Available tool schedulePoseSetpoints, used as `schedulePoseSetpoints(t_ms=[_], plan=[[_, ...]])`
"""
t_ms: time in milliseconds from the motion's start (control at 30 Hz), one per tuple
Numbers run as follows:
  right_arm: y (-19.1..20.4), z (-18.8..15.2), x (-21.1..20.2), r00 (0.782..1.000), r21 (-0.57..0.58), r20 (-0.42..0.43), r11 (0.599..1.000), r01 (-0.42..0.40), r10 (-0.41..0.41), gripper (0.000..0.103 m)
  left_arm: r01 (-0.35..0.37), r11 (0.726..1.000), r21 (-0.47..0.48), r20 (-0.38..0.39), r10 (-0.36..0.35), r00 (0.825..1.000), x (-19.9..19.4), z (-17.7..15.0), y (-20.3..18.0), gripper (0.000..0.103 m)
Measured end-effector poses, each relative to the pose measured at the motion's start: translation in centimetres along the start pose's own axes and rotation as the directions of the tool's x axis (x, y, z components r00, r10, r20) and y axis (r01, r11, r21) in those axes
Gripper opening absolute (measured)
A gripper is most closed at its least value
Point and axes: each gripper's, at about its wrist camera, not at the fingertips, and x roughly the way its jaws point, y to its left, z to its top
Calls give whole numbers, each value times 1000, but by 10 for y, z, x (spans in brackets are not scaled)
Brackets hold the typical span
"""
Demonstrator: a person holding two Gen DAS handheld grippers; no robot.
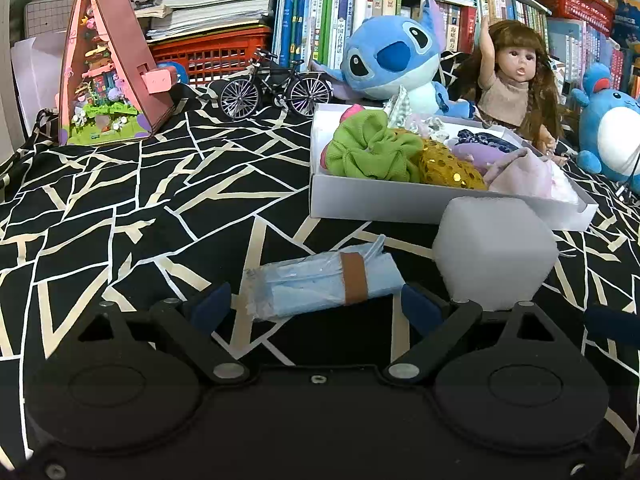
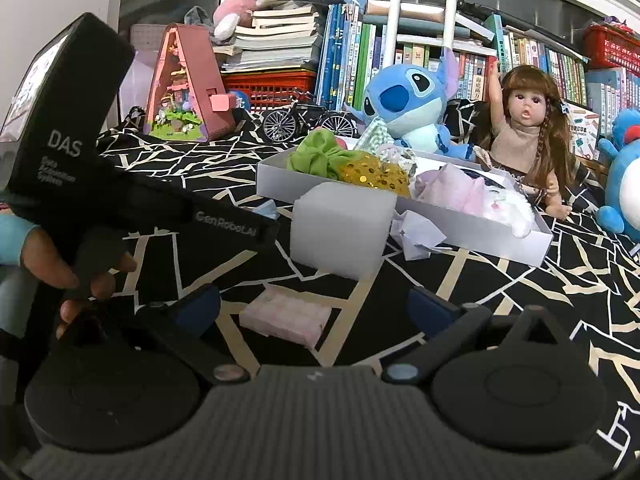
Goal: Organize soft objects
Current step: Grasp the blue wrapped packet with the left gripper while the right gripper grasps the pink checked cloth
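The left tongs (image 1: 316,306) stand open around the blue wrapped tissue pack (image 1: 320,282), not pressing; light, squashy, slippery film, so grip across its taped middle; the right tongs (image 2: 316,308) gape empty over the pink tissue pack (image 2: 286,316).

— What sort of place is this?

— A home, likely a child's room or a study. A bookshelf (image 1: 400,4) packed with upright books fills the back, with more books stacked flat on a red basket (image 1: 212,54).

— And the toys?

— A blue plush (image 1: 392,60), a long-haired doll (image 1: 516,80), a model bicycle (image 1: 276,88) and a little A-frame dollhouse (image 1: 108,76), all on a black cloth (image 1: 140,208) with pale crackle lines.
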Motion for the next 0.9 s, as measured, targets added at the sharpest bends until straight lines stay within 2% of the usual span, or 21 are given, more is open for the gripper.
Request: schedulePoseSetpoints(t_ms=[467, 567, 633, 900], plan=[[-3, 1, 3, 1000, 33, -27, 999, 1, 0, 103, -27, 999, -16, -14, 27, 1000, 11, 7, -11, 93], [-4, 1, 4, 999, 44, -37, 999, -2, 4, 103, -36, 999, -6, -13, 36, 999, 13, 7, -14, 92], [-6, 2, 5, 999, 65, -50, 998, -12, 15, 102, -36, 999, -5, -12, 36, 999, 13, 7, -14, 87], [-6, -2, 2, 999, 105, -37, 994, -16, 20, 91, -24, 1000, -3, 1, 24, 1000, 8, 6, -10, 83]])
